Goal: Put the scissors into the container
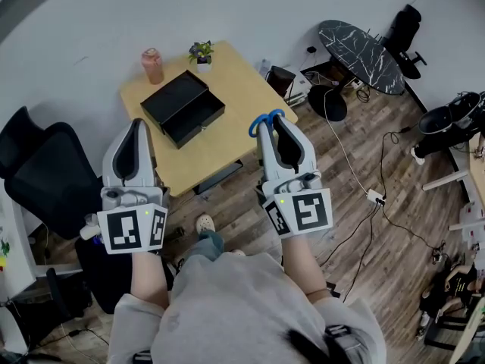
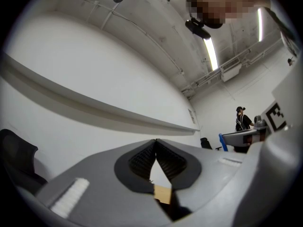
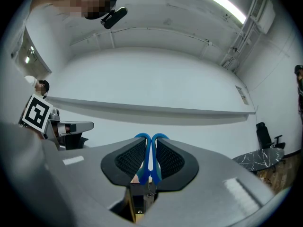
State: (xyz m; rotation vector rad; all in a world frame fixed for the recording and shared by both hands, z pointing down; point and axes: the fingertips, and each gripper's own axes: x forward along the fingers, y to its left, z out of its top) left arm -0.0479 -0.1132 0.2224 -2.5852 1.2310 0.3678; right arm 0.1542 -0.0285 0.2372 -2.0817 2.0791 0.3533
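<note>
The right tool (image 1: 267, 121) is clamped on the blue-handled scissors (image 3: 146, 164), held apparently above the wooden surface (image 1: 231, 105) just right of the open black container (image 1: 182, 106), while the left tool (image 1: 139, 123) has its jaws closed together, empty.

your wooden table (image 1: 227, 139) stands against a white wall (image 1: 250, 6); left of it a black office chair (image 1: 45, 173), right of it plank floor (image 1: 356, 135), loose cables (image 1: 345, 158) and a dark marble-topped table (image 1: 362, 55).
</note>
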